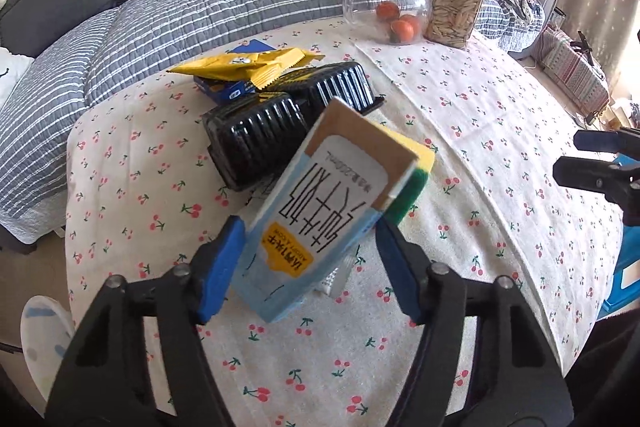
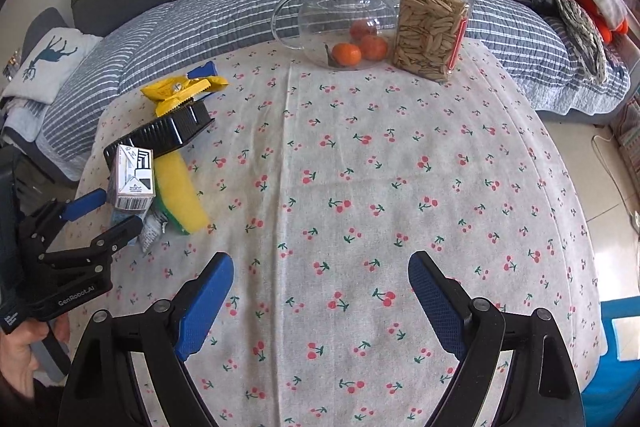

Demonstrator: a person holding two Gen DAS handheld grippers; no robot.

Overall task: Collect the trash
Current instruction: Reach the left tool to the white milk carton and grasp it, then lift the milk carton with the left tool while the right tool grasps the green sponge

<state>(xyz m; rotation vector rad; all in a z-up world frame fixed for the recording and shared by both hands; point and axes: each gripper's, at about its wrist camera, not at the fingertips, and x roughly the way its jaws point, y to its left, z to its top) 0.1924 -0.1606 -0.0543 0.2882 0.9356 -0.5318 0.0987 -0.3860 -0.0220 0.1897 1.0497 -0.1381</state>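
At the left, the trash is bunched up in one heap on the table [image 2: 400, 167], near its edge. A yellow wrapper [image 1: 248, 65] is laid on top of two black trays [image 1: 256, 135], which are tipped on their sides. It looks like the trash was all left in one spot, so it can be picked up one piece at a time.

Just in front of the trays, a carton [image 1: 320, 203] is leaned on a yellow and green sponge [image 1: 412, 183]. The left gripper [image 1: 308, 239] is pointed down at it. The carton is held between the blue fingers [image 1: 224, 259], one on each flat side. Both fingers look to be pressed on it, about half closed. It is gripped low down and by the sides, most likely so it will not slip or be squashed when it is lifted. A small white scrap [image 1: 334, 279] is seen under the carton and is not held.

In the middle, the table is bare. The right gripper [image 2: 320, 267] is kept over this part, with its fingers spread wide and nothing between them. It seems to be kept ready and out of the way while the carton is dealt with.

At the back, a glass jug [image 2: 344, 23] with oranges inside and a jar [image 2: 432, 31] full of seeds are stood upright, side by side. They are closed and neat, so they are likely not trash.

At the far right, beside the table, part of a blue bin [image 1: 624, 283] is seen. The trash may be meant for it, but that cannot be told for sure.
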